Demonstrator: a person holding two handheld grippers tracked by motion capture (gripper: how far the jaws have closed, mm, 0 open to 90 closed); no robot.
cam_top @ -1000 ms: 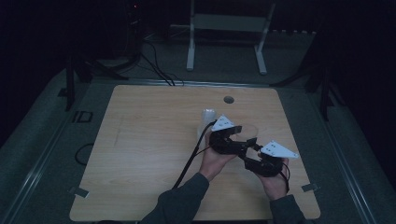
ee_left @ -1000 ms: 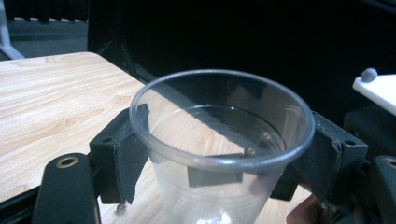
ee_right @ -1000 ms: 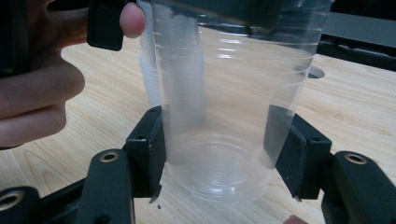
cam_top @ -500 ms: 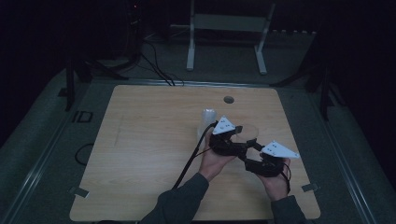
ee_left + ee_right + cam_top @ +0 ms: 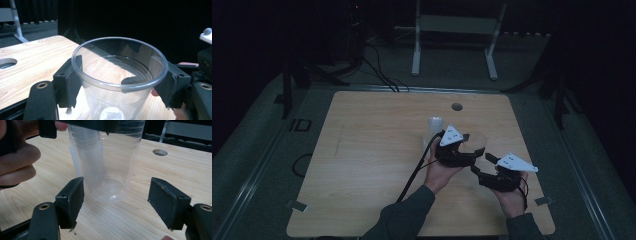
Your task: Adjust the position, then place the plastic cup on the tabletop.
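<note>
Dark curtains and a grey floor are seen around a light wooden table, which has a small round hole near its far edge. Near the middle right of the table a clear plastic cup is held upright by the left gripper, just under its rim; in the left gripper view the two black pads are pressed against the cup wall on both sides, so this claw is clenched on the cup. Its jaws have just been closing, with the cup between them. In the right gripper view the cup is seen with its bottom close to the table, though it cannot be told if it touches the wood. A second, smaller clear cup is seen just beyond the left gripper, standing on the table. The right gripper is released: its jaws have just been opening and are now spread wide, with the lower part of the cup a little beyond them and nothing pressed by the pads. Compared with one second ago, the hands are almost in the same place; only the grip is changed. It is judged that the cup is now passed from the right side to the left, and that the right gripper is free for a next step.
</note>
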